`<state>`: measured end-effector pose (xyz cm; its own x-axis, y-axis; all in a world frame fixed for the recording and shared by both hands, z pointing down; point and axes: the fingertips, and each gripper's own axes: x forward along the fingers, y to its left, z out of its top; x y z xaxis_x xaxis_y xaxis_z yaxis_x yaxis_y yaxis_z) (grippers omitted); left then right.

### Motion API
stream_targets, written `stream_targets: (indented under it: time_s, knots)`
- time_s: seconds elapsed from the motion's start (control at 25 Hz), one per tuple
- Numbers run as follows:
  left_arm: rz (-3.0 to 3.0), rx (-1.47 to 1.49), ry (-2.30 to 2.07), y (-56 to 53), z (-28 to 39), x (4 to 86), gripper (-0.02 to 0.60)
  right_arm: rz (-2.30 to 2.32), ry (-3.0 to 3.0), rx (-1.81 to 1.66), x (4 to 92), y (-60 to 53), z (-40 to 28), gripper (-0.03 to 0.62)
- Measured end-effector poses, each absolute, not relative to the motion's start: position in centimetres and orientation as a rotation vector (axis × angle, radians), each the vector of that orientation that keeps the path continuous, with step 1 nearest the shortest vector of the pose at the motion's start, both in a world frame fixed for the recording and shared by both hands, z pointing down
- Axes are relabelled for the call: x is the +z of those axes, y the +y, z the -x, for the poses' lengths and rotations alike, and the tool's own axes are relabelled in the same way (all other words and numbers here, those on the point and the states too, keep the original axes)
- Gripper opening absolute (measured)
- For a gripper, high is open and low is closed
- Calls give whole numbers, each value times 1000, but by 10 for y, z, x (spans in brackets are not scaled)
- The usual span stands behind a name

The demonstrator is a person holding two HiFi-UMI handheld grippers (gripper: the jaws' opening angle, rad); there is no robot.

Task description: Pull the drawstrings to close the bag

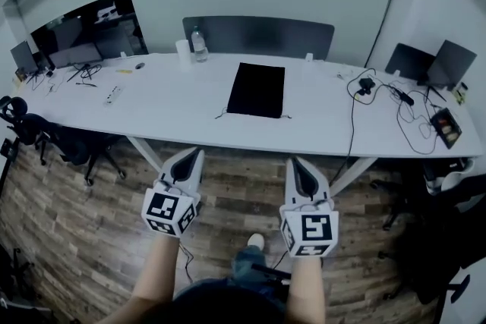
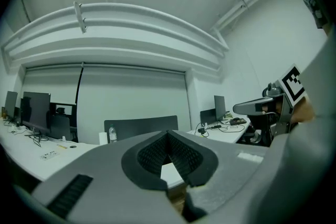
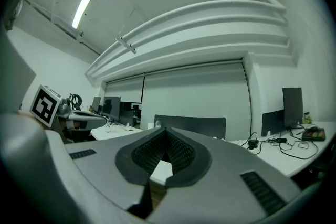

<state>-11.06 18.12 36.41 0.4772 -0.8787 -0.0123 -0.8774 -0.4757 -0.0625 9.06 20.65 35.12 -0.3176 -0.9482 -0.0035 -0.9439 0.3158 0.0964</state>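
Here, in the head view, a flat black fabric drawstring bag (image 1: 257, 89) lies near the middle of a long white table (image 1: 175, 114), its thin drawstrings (image 1: 222, 114) trailing out from the two near corners. A clear plastic bottle (image 1: 200, 45) stands at the table's far edge, in front of a dark grey partition panel (image 1: 258, 34), and loose black cables (image 1: 380, 99) sprawl over the table's right part. The left gripper (image 1: 199, 151) and right gripper (image 1: 291, 160) hang side by side over the wood-plank floor (image 1: 99, 216), short of the table's near edge and well apart from the bag. In the left gripper view, that gripper's two dark ribbed pads (image 2: 153, 153) meet at their tips with nothing caught between them, the white table showing beyond. In the right gripper view, the pads are likewise pressed together and empty, pointing toward the table and the partition panel behind it.
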Motion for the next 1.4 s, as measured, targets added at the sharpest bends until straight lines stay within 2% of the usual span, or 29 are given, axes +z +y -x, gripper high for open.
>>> stream_targets:
  time_s: [0.44,1.0,1.32,1.4]
  knots:
    - [2603,-107,1744,41,96,379,0,-1622,-2471,-9,379,67,-136,-6]
    - [2708,-294,1805,-47,108,445,1,-1536,-2341,134,447,-30,-161,-5]
    - [2892,-627,1664,-97,112,515,83,-1454,-2298,275,493,-83,-171,-1]
    - [2942,-731,1600,-109,111,536,86,-1421,-2276,325,510,-96,-172,49]
